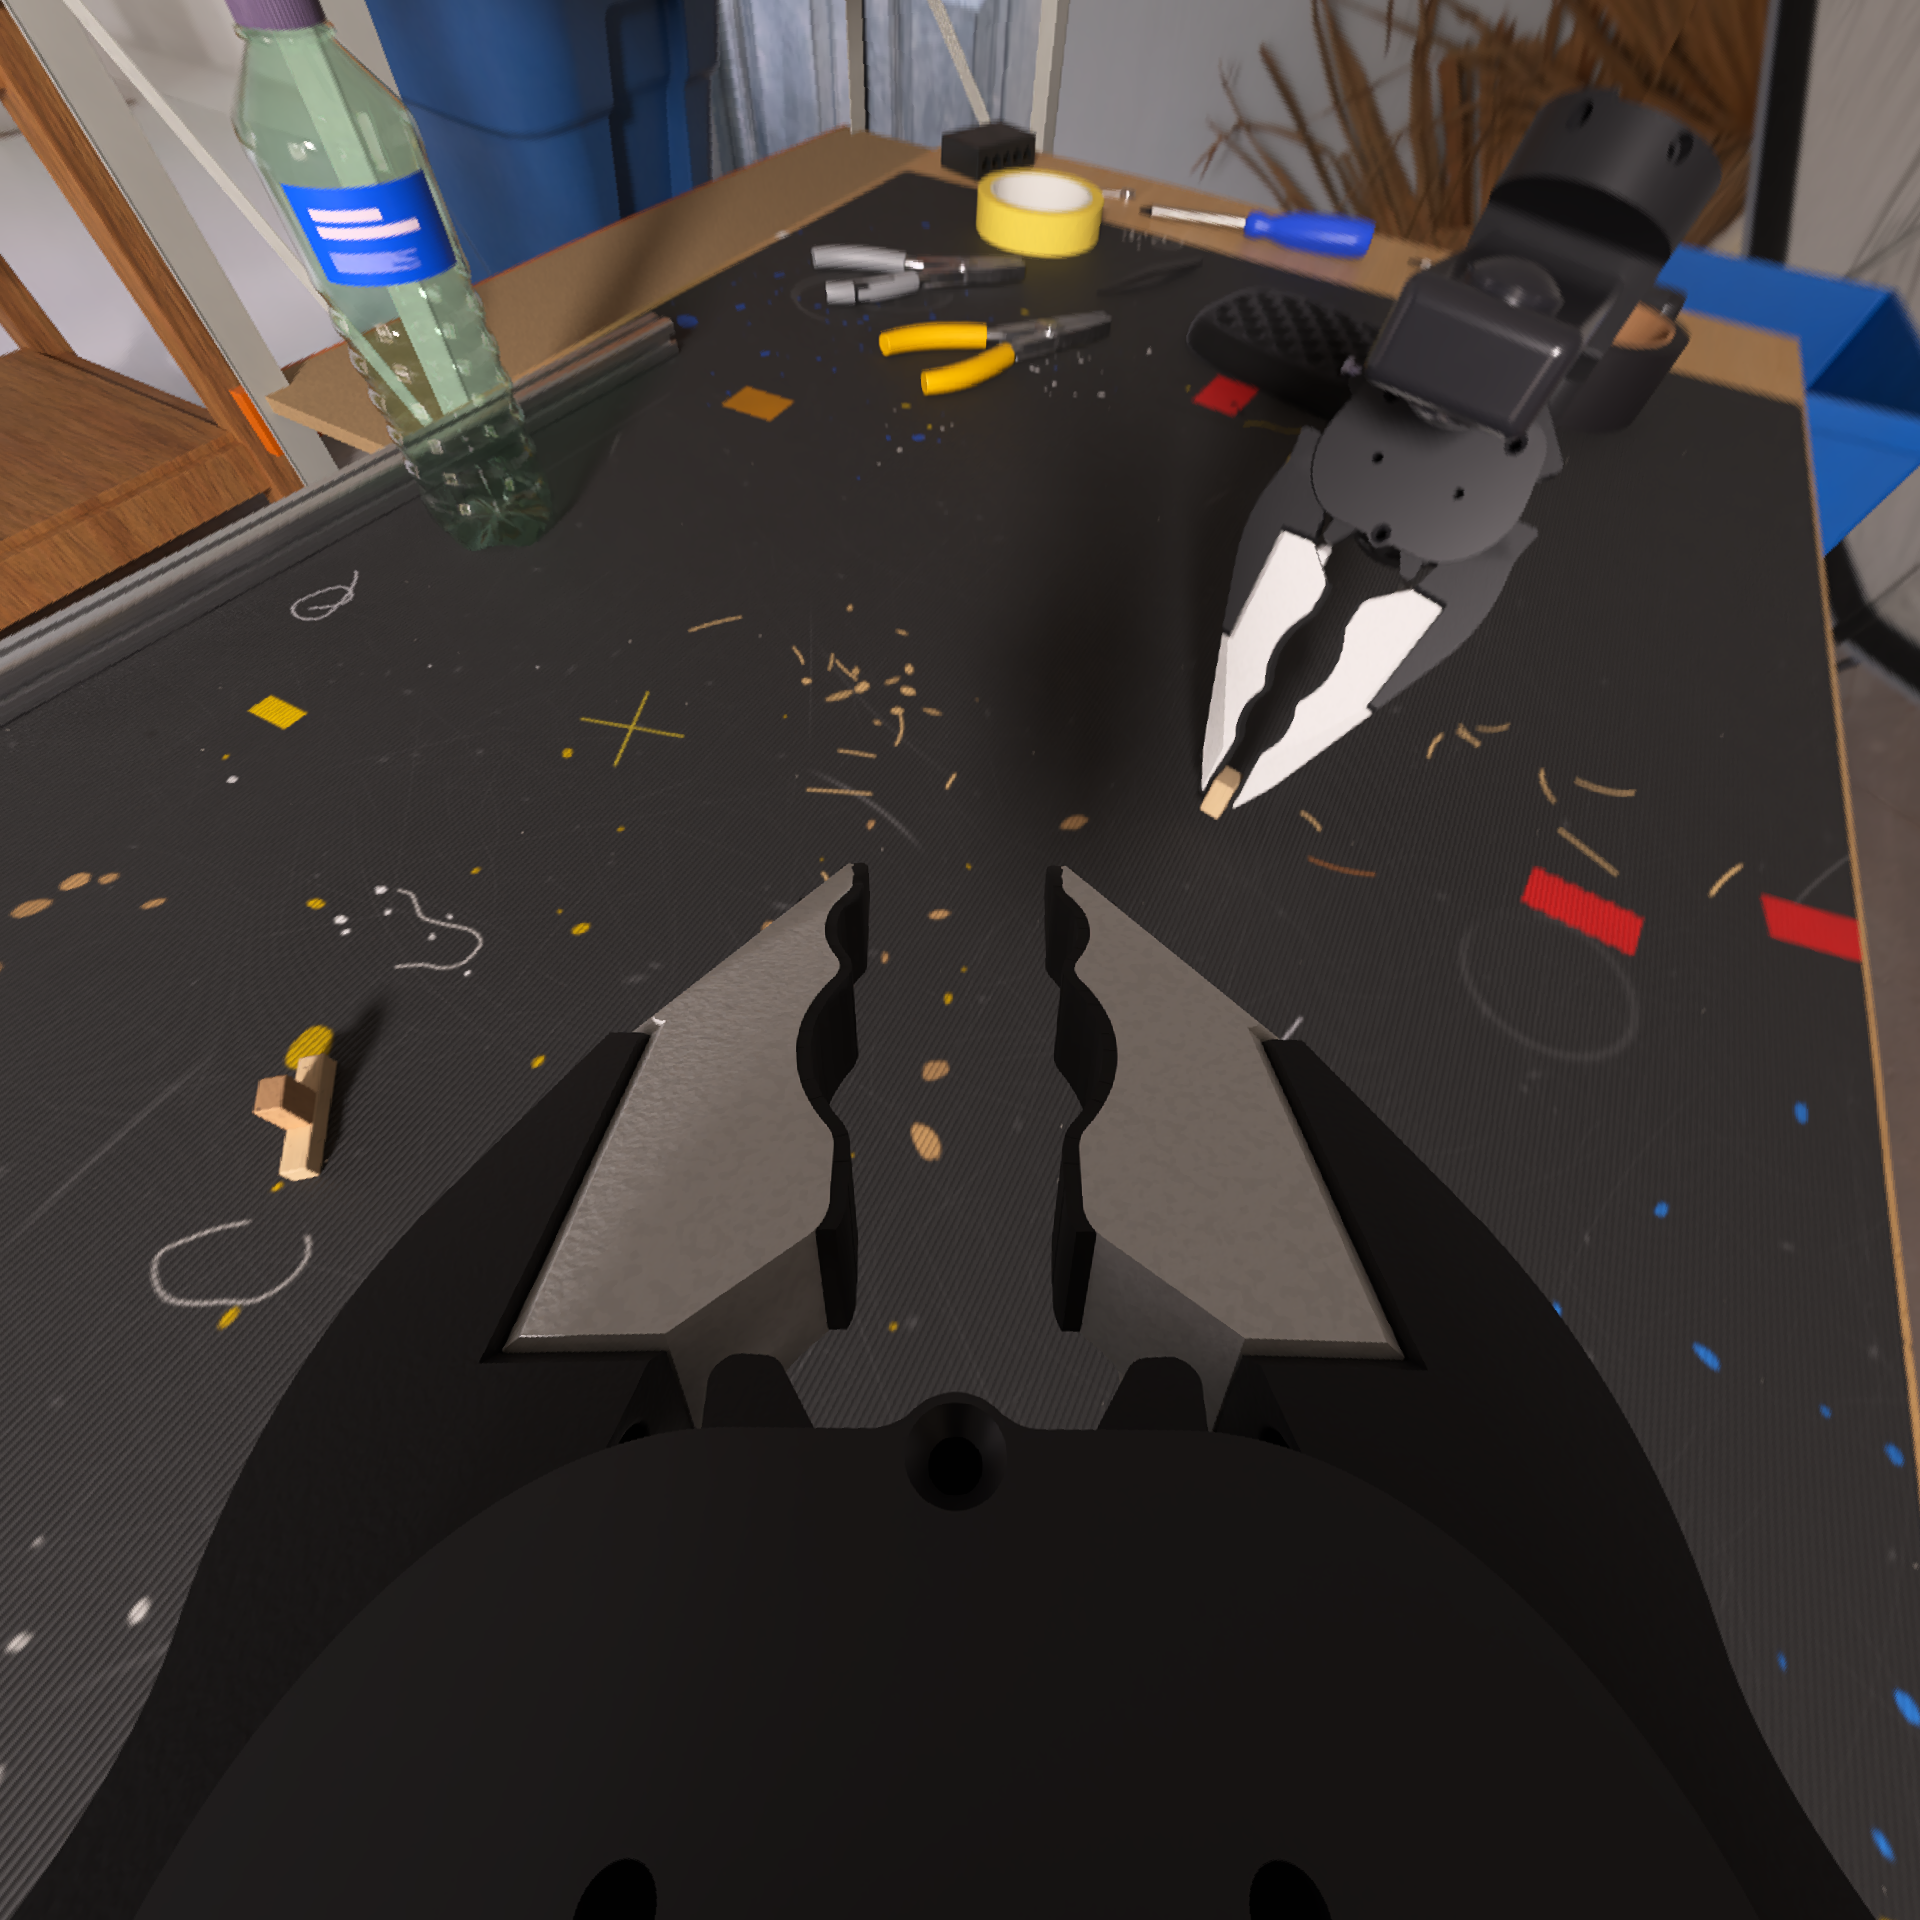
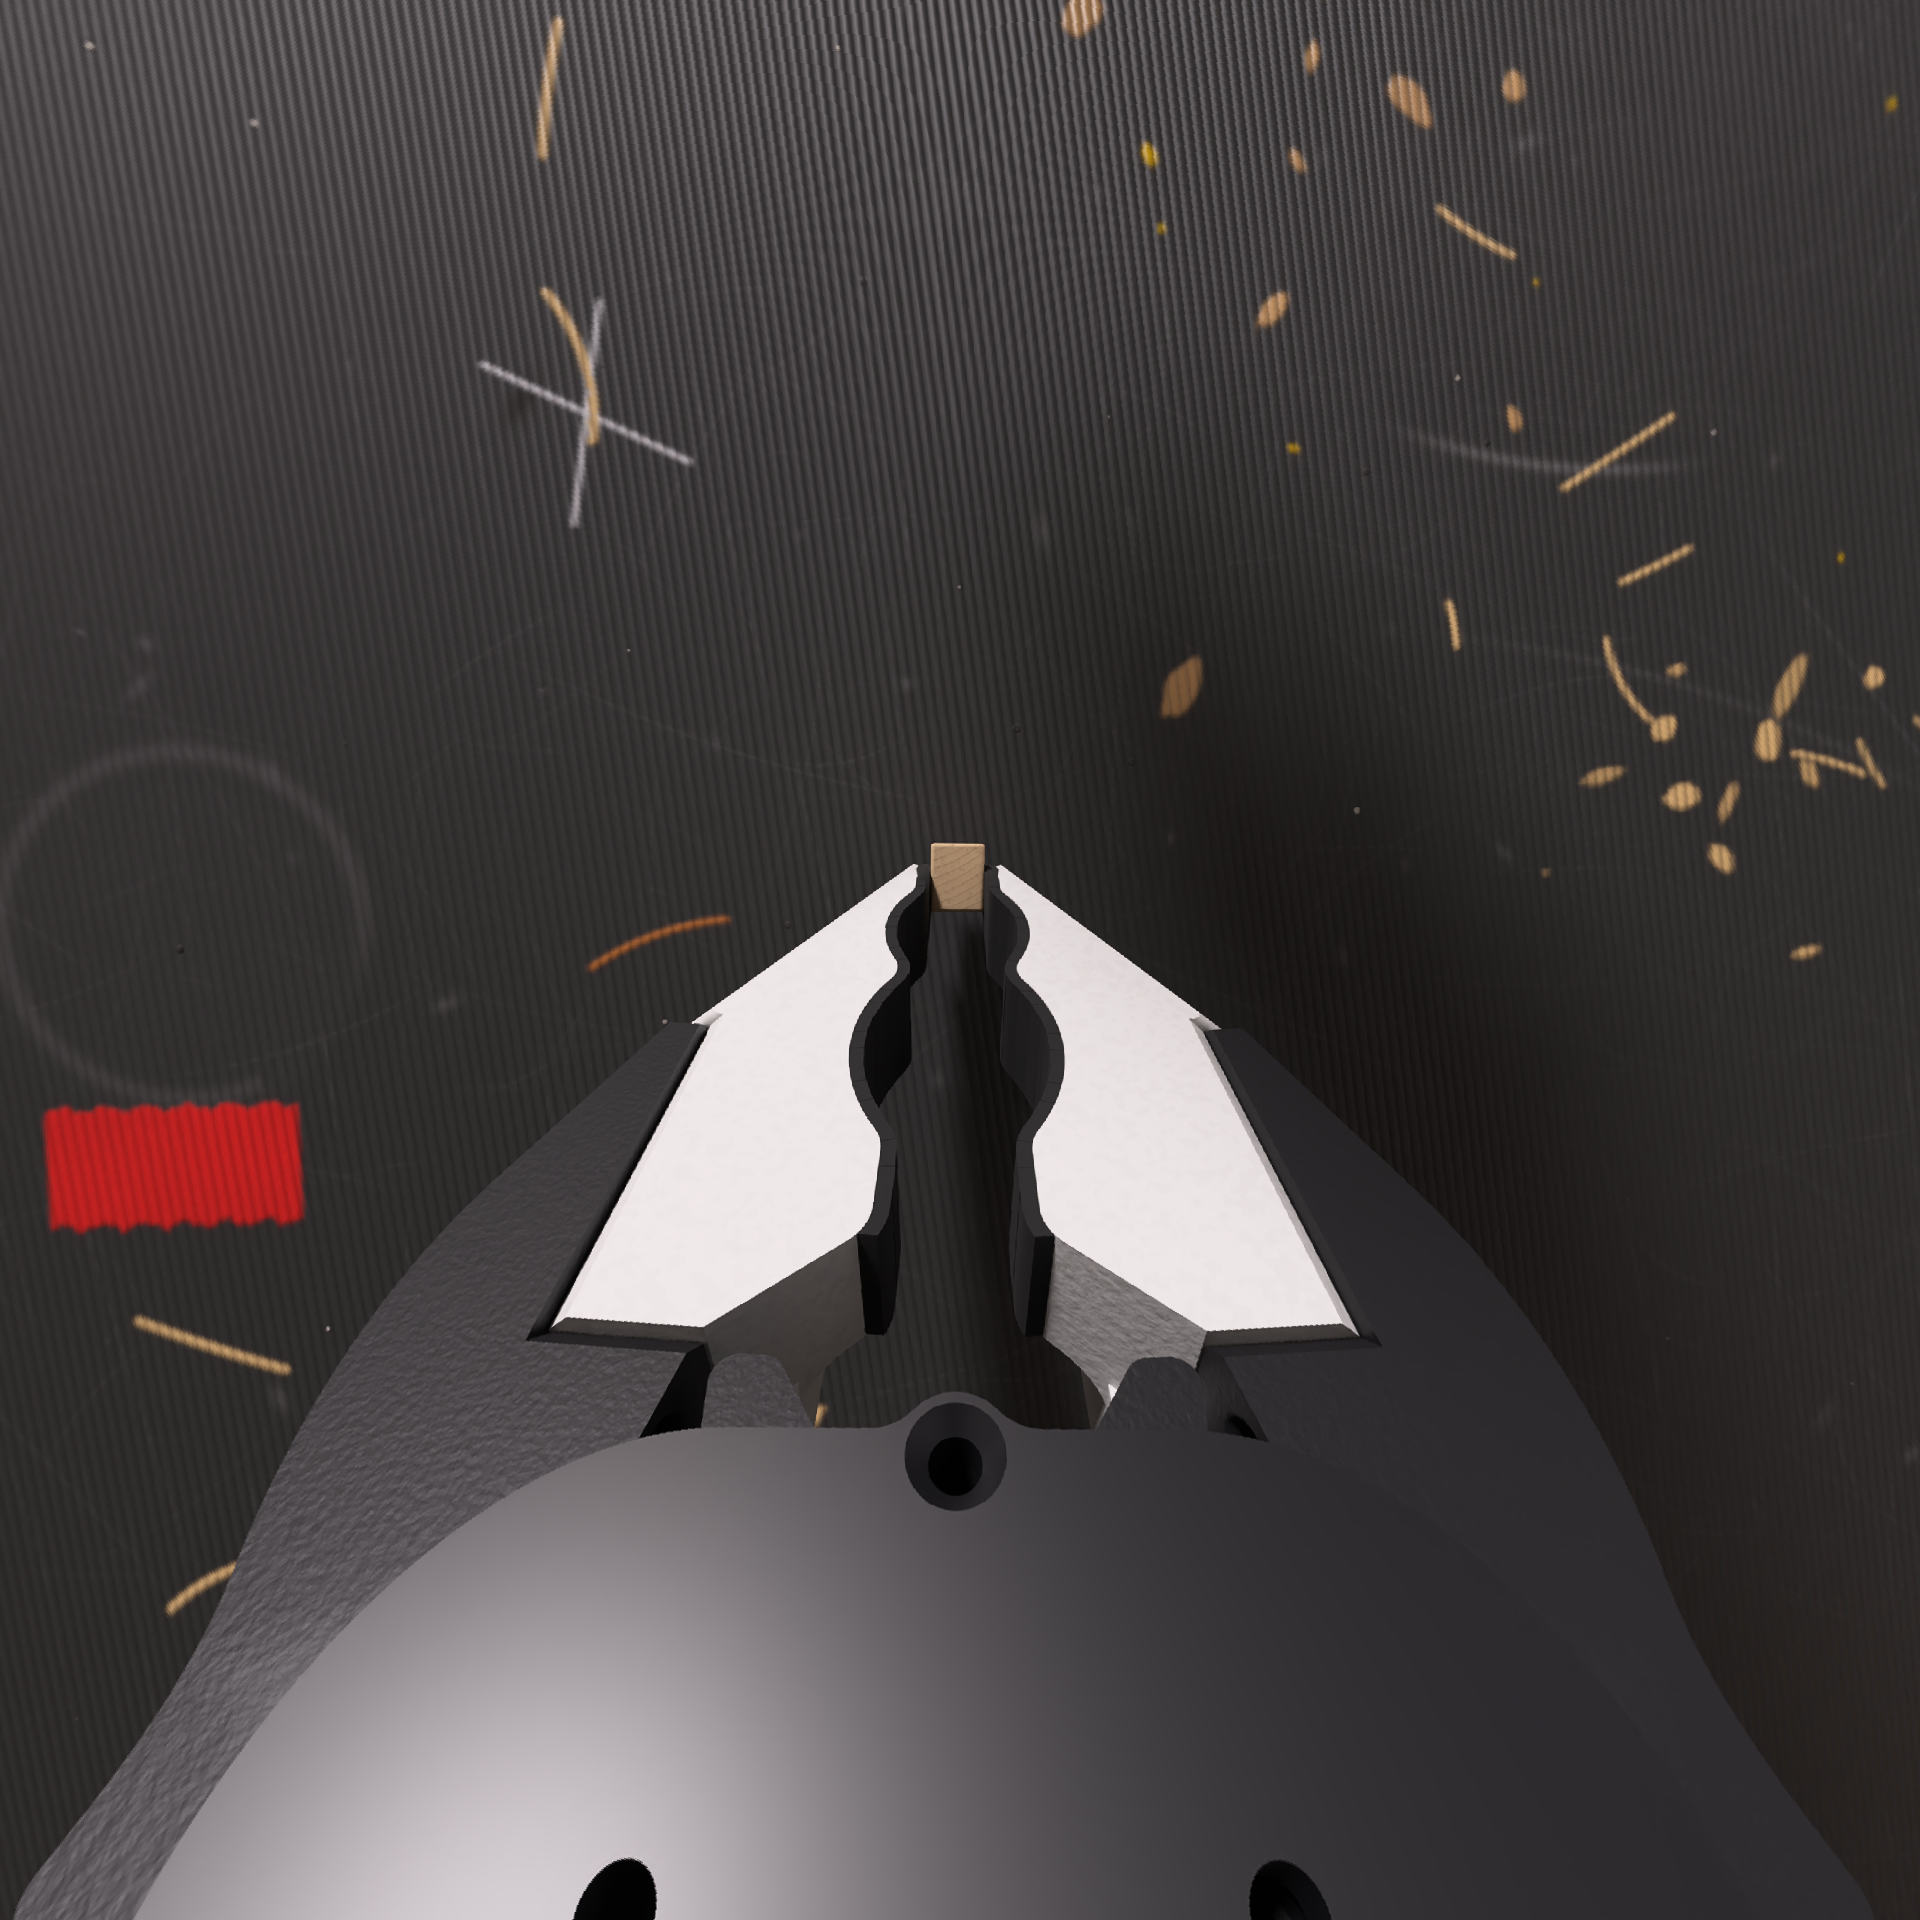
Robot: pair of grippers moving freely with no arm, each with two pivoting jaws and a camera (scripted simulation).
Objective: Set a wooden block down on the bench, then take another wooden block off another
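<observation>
Nearest the lens in the left wrist view, the left gripper hangs over the dark tabletop with its jaws apart and nothing between them. Farther off and to its right, the right gripper points steeply down, its jaws closed on a small wooden block pinched at the very tips; the right wrist view shows the same block poking out just past the fingertips. Its lower end looks close to the tabletop, though whether it touches is hard to tell from either angle. By this reading the first step, setting the block down, is in hand: the next move calls for easing it onto the surface, parting the jaws and backing straight off so the block is not dragged. Stacked wooden blocks, one crossed on another, stand well apart to the left gripper's left, outside its jaws. Taking the upper one off calls for turning left, lining up on it alone and lifting without toppling the one beneath.
</observation>
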